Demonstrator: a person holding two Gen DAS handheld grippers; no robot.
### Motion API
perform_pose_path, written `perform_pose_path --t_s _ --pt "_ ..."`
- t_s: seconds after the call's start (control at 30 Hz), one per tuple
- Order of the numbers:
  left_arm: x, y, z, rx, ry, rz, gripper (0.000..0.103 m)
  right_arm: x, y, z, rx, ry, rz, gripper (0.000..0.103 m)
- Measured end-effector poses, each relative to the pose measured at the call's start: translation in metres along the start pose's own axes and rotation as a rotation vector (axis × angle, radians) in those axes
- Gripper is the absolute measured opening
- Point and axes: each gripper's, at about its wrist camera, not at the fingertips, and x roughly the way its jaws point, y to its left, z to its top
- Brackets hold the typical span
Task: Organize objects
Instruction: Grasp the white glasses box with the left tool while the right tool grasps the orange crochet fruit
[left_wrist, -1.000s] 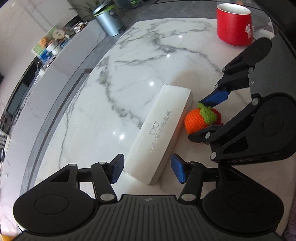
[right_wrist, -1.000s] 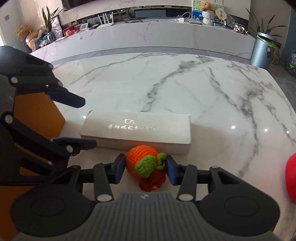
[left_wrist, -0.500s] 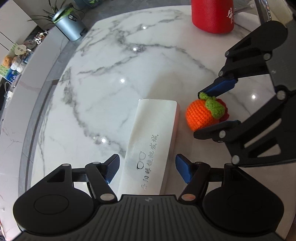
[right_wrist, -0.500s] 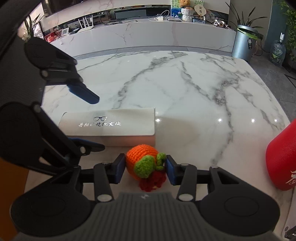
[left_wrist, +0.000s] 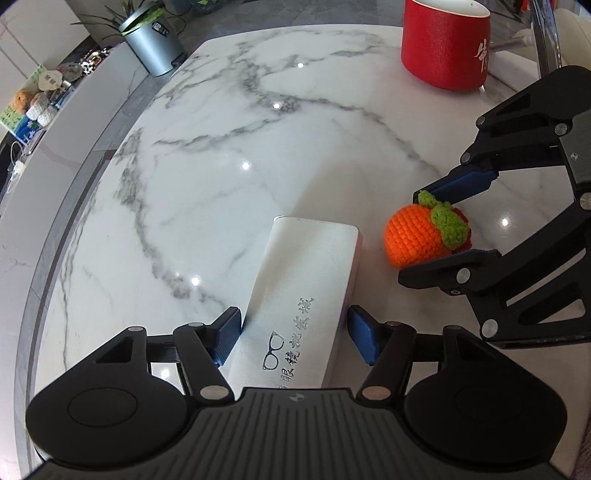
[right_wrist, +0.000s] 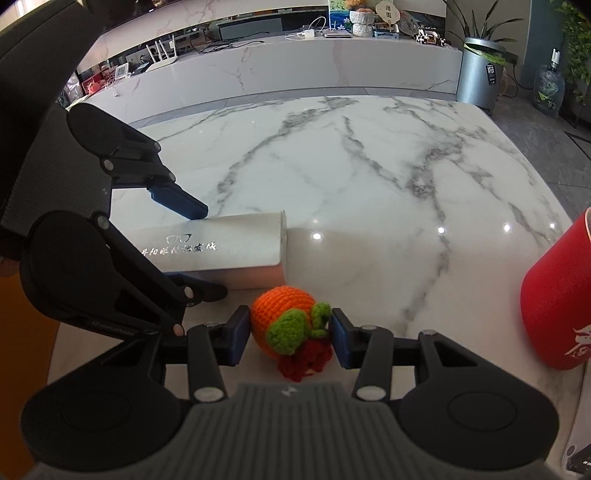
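Straddling case (left_wrist: 303, 295), left claw (left_wrist: 293, 338) (right (right_wrist: 290, 332) clamps toy (right_wrist: 286, 325)).

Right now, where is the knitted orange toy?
The knitted orange toy sits between the right gripper fingers, on the marble table, just beside the white case.

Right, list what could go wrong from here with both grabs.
The left hand-held gripper straddles only the near end of the white glasses case; lifted there, the long case may tip or slip. The right hand-held gripper pinches the soft crocheted orange, which may squeeze out. Both sit close together, so the tools could collide.
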Motion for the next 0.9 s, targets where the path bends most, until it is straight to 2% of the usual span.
perform_pose_path --t_s 0.2,0.4,0.63,0.77,0.9 --pt "-0.01 -0.023 -0.008 -0.024 0.017 0.009 0.073 -0.009 0.004 -0.008 -0.036 0.035 -0.007 0.048" --pt "-0.019 -0.044 -0.012 -0.099 0.068 0.022 0.073 -0.022 0.004 -0.02 -0.055 0.094 -0.013 0.047" --pt "-0.034 -0.062 -0.025 -0.199 0.091 0.022 0.073 -0.04 0.012 -0.038 -0.127 0.131 -0.032 0.047" --pt "-0.049 -0.064 -0.033 -0.284 0.071 0.033 0.072 -0.056 0.016 -0.044 -0.154 0.126 -0.051 0.047" --pt "-0.069 -0.068 -0.036 -0.323 0.027 0.032 0.072 -0.073 0.02 -0.048 -0.183 0.114 -0.064 0.047"
